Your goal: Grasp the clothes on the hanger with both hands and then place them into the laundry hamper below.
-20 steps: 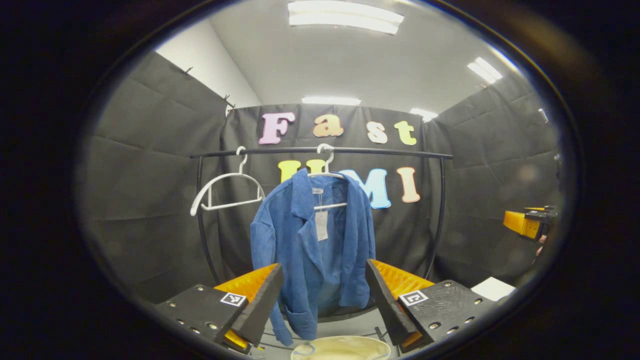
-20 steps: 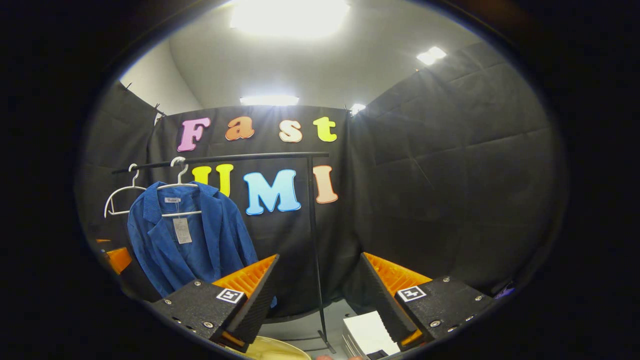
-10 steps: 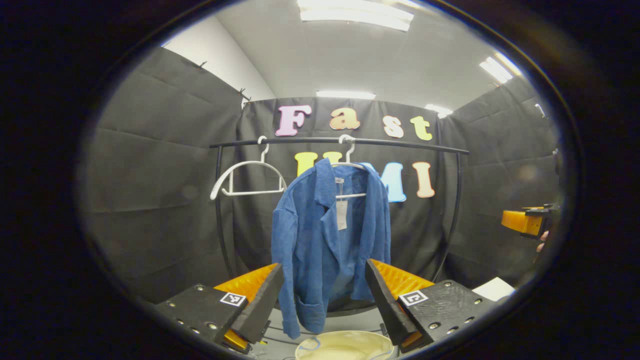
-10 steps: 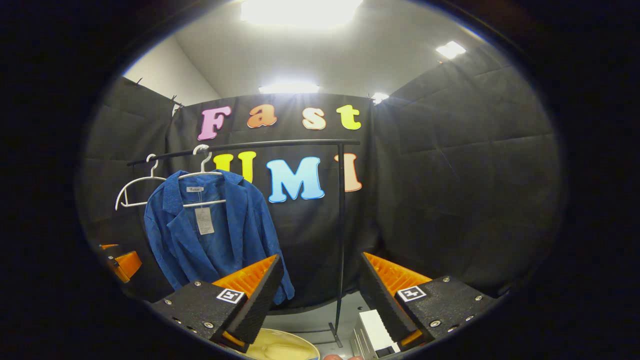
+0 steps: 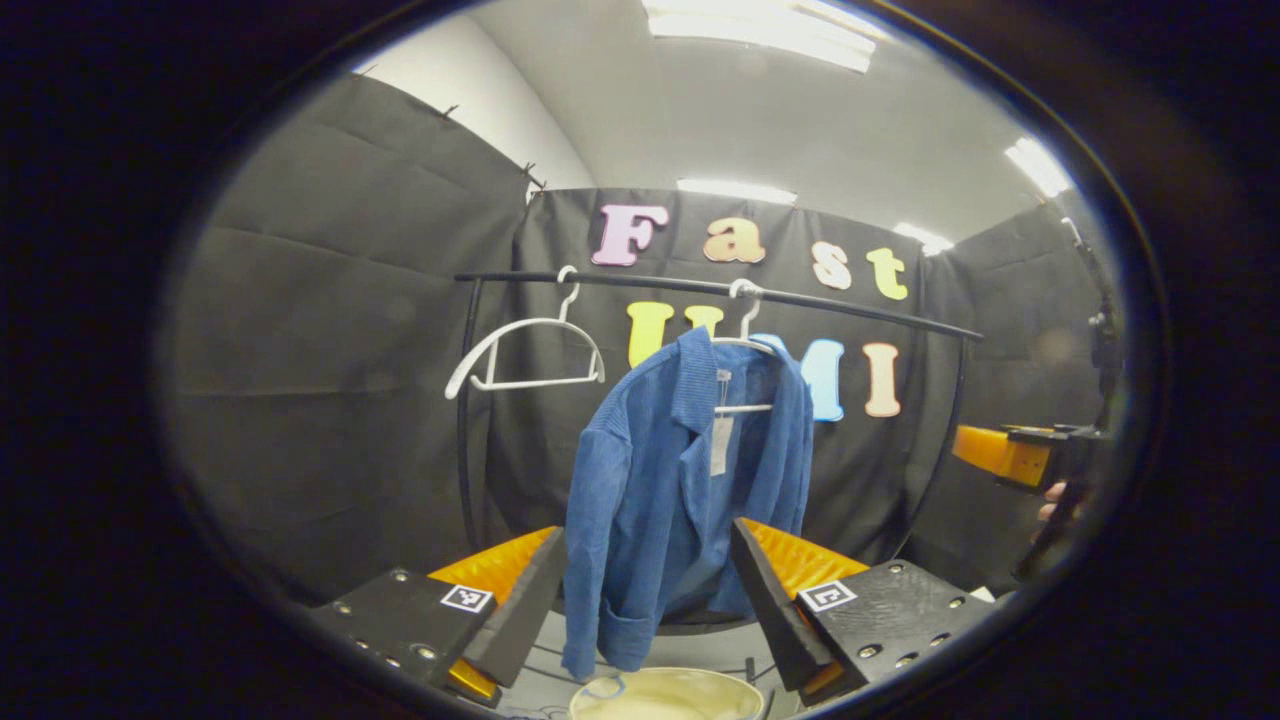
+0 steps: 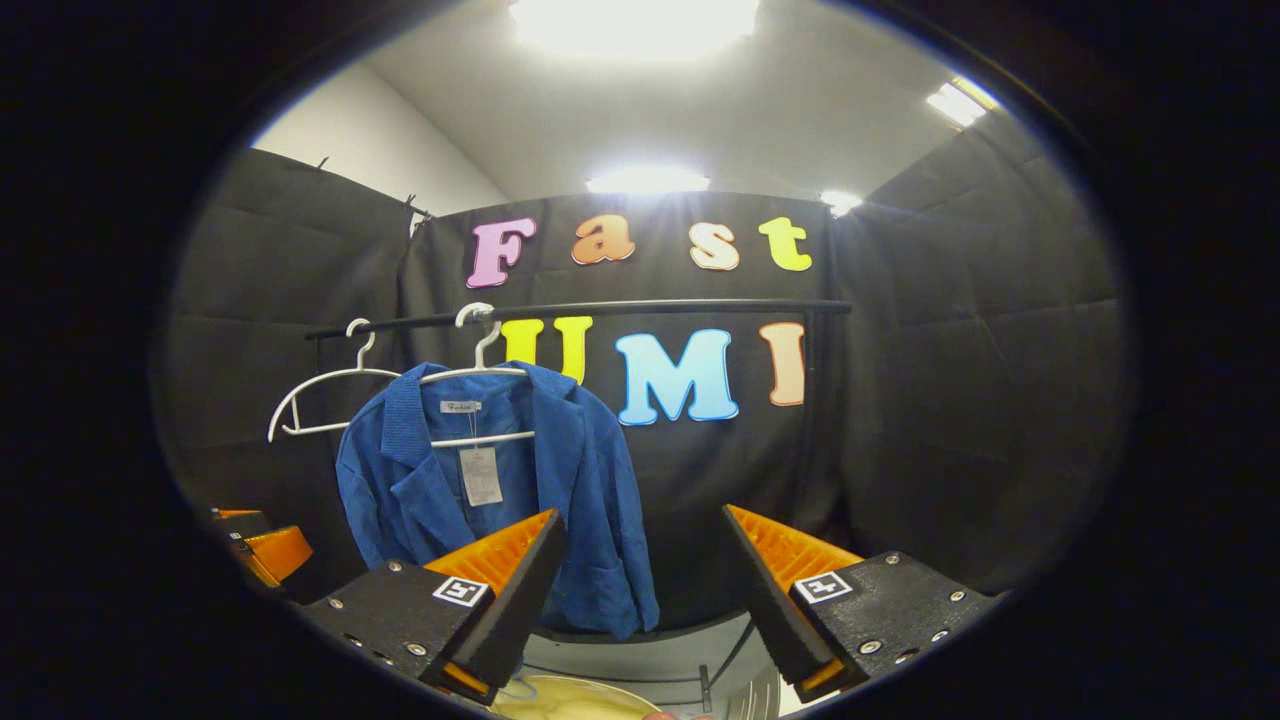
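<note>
Your left gripper and right gripper gape empty, short of the blue jacket on its far hanger; nothing's grasped (hamper, probably, waits below).

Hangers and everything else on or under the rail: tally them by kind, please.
Hangers: 2, a bare white hanger and the white hanger under the jacket
Blue jacket: 1
Clothes rail: 1
Laundry hamper: 1
Hand-held grippers: 2, left hand-held gripper and right hand-held gripper, both open
Total: 7
</note>
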### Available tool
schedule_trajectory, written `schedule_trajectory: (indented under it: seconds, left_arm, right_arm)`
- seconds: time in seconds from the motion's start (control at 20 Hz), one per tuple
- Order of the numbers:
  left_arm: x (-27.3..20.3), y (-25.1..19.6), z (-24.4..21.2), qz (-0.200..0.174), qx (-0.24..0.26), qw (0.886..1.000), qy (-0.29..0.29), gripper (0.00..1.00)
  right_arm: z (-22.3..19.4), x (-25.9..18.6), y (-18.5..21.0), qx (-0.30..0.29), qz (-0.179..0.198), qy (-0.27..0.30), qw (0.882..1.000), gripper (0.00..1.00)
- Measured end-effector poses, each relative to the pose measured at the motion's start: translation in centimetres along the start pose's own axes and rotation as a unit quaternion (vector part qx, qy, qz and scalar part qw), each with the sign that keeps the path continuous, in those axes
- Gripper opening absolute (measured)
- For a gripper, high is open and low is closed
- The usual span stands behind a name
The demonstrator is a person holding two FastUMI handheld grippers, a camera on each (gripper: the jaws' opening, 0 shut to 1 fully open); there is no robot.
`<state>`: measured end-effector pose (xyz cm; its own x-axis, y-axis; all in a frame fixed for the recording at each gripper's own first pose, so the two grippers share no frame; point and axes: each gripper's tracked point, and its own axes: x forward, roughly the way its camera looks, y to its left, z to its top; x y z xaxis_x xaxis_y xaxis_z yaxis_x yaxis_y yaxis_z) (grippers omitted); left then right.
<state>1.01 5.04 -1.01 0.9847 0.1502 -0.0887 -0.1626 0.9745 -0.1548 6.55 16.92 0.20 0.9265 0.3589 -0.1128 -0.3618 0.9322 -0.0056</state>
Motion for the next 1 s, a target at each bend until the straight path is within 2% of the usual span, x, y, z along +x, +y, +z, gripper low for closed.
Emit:
schedule_trajectory:
  seconds: [0.3, 0.45, 0.5, 0.6, 0.75, 1.0]
  left_arm:
    - [4.5, -2.9, 2.8, 0.02, -0.03, 0.999, -0.01, 0.99]
    - [8.3, -4.0, 3.7, 0.045, -0.033, 0.998, -0.01, 0.99]
    - [9.8, -4.3, 3.7, 0.053, -0.036, 0.998, -0.008, 0.94]
    - [11.9, -4.8, 3.7, 0.068, -0.047, 0.997, -0.009, 0.99]
    - [14.1, -5.3, 3.3, 0.096, -0.049, 0.994, -0.004, 0.98]
    - [17.6, -5.0, 2.7, 0.15, -0.032, 0.988, 0.005, 0.98]
  right_arm:
    - [0.4, 8.1, 2.5, 0.029, 0.064, 0.015, 0.997, 0.95]
    - [0.1, 11.9, 3.4, 0.042, 0.094, 0.026, 0.994, 0.95]
    - [-0.2, 13.1, 3.8, 0.048, 0.106, 0.033, 0.993, 0.95]
    - [-1.2, 15.2, 4.3, 0.063, 0.126, 0.05, 0.989, 0.95]
    - [-2.6, 18.0, 5.4, 0.09, 0.163, 0.074, 0.98, 0.95]
    - [-5.2, 21.5, 7.1, 0.102, 0.209, 0.102, 0.967, 0.95]
